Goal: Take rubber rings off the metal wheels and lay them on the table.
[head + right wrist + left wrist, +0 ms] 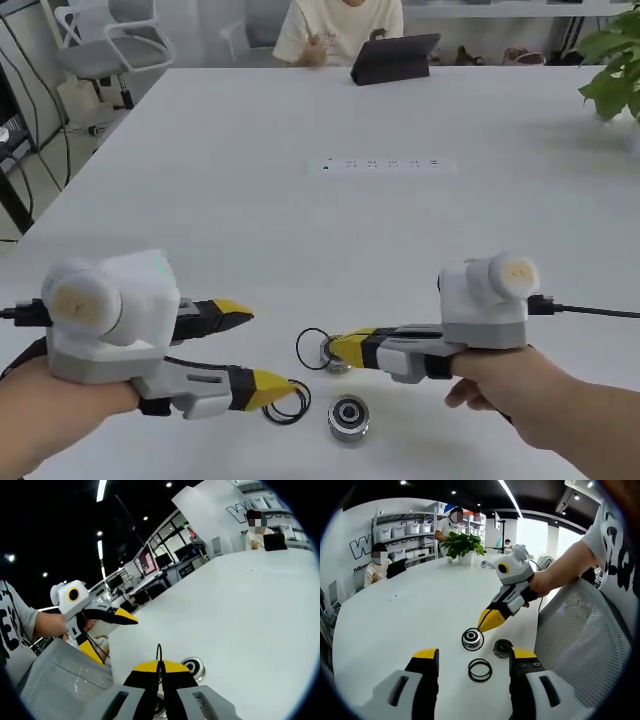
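The right tongs (341, 347) are pressed together on a thin black rubber ring (298, 347). The ring stands out at 9 o'clock from their yellow tips, low over the white worktop (300, 220). In the right gripper view a mere sliver of it rises from between the tips. Behind those tips sits a metal wheel (336, 363), mostly hidden in the head view. In the left gripper view a black loop circles that wheel, and whether it is the pinched ring or another cannot be told. A second wheel (348, 417) stands free at 6 o'clock from the right tongs, in full sight. The left tongs (257, 350) are spread and hold nothing. Their lower tip covers part of two loose rings (470, 670), which lie overlapped on the worktop at 9 o'clock from the second wheel.
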A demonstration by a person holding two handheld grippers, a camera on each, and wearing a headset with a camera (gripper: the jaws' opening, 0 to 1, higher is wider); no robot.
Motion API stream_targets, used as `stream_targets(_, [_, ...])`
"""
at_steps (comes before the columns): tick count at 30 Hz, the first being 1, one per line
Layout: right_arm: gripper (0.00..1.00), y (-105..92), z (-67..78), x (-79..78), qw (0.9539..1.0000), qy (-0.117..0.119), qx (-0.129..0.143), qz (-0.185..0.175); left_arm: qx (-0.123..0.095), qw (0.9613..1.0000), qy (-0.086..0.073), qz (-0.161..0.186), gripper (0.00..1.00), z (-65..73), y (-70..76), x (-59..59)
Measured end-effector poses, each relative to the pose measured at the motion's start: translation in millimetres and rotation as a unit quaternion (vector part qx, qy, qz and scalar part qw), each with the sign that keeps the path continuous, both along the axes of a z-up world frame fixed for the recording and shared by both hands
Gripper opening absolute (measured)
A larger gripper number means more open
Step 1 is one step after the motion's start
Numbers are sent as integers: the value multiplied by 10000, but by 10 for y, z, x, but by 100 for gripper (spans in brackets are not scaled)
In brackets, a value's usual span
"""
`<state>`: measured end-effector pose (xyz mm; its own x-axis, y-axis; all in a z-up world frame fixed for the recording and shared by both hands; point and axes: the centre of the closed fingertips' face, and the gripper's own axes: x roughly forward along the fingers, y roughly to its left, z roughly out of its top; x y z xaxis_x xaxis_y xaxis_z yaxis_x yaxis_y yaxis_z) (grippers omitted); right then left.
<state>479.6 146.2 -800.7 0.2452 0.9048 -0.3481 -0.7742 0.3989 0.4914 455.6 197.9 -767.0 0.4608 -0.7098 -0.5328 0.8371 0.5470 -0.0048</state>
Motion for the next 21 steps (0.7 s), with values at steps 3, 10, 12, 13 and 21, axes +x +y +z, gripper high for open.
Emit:
stream_targets(3, [0, 27, 5, -36, 10000, 12, 5, 43, -61, 10000, 22, 75, 59, 2, 54, -11])
stream_targets(10, [0, 110, -9, -122, 9998, 87, -1, 183, -94, 9997, 17, 205, 61, 12, 149, -76])
stream_targets(12, [0, 140, -14, -154, 9997, 123, 2, 232, -114, 9996, 24, 244, 61, 15, 174, -89])
stream_targets(13, [0, 152, -17, -167, 9996, 143, 1, 254, -120, 9996, 24, 274, 62, 16, 192, -97])
stream_targets(21, [0, 266, -64, -269, 9988, 267, -30, 403, -149, 9989, 54, 432, 65, -8, 290, -161])
